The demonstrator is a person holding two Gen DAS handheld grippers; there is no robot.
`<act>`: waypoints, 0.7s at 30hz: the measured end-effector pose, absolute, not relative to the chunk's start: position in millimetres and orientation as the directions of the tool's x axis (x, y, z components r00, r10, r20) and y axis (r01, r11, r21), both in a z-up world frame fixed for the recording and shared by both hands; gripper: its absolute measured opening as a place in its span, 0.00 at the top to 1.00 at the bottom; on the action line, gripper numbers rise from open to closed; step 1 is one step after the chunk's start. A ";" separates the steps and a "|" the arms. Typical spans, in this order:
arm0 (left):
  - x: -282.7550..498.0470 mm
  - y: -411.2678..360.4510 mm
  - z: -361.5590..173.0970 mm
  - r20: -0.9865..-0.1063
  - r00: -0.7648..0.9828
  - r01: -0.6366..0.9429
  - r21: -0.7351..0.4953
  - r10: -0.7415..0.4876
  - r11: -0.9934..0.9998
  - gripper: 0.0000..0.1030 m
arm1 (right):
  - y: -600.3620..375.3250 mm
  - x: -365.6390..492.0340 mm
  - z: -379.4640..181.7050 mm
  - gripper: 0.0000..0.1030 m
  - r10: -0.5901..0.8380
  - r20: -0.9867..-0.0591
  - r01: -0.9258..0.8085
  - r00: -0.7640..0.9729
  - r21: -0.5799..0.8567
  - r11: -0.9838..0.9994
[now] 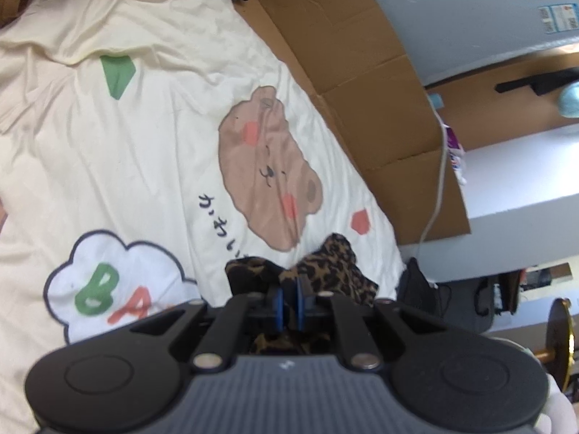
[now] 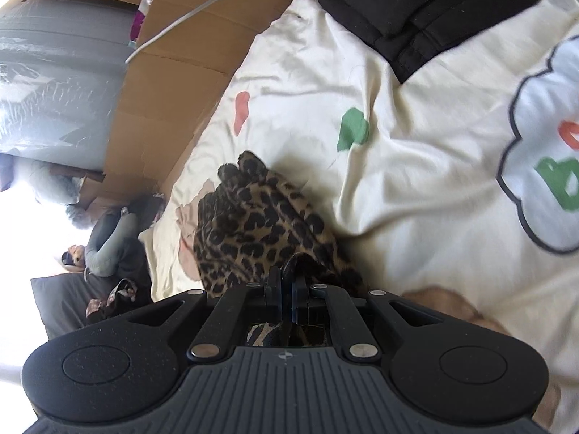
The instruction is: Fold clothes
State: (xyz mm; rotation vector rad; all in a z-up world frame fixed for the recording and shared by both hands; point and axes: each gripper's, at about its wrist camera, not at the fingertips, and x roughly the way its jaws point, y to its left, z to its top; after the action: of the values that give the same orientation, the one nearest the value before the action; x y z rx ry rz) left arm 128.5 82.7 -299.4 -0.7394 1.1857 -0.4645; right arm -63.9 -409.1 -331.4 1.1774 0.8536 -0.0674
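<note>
A leopard-print garment (image 1: pixel 336 271) is held over a cream bedsheet (image 1: pixel 144 144) printed with a bear and a cloud. My left gripper (image 1: pixel 289 294) is shut on an edge of it, with cloth bunched just beyond the fingertips. My right gripper (image 2: pixel 286 289) is shut on another part of the same garment (image 2: pixel 260 224), which hangs forward and to the left of the fingers over the sheet (image 2: pixel 416 162). How the rest of the garment lies is hidden behind the grippers.
A flattened cardboard box (image 1: pixel 362 72) lines the bed's edge, with a white cable (image 1: pixel 438 188) across it. A black garment (image 2: pixel 427 7) lies on the sheet at the far end. Dark clothes (image 2: pixel 119 246) are piled beside the bed. Grey and white furniture (image 1: pixel 506 199) stands beyond the cardboard.
</note>
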 end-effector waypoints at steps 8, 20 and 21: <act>157.5 69.8 -317.6 -0.659 0.333 -0.047 -0.726 -0.674 0.686 0.93 | -419.0 -36.9 -340.7 0.96 0.359 -0.630 0.485 0.689 0.768 0.418; 173.8 58.9 -374.9 -0.656 0.268 -0.047 -0.741 -0.706 0.670 0.72 | -416.7 -23.2 -364.3 0.41 0.457 -0.549 0.429 0.699 0.834 0.347; 173.6 58.0 -376.7 -0.646 0.251 -0.031 -0.750 -0.721 0.661 0.68 | -415.7 -21.2 -365.5 0.39 0.464 -0.544 0.420 0.699 0.838 0.348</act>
State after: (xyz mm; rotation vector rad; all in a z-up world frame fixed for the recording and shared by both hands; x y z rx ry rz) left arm 173.6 58.0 -376.7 -0.7397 1.2448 -0.5325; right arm -21.2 -415.7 -365.5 1.2592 0.8549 0.0331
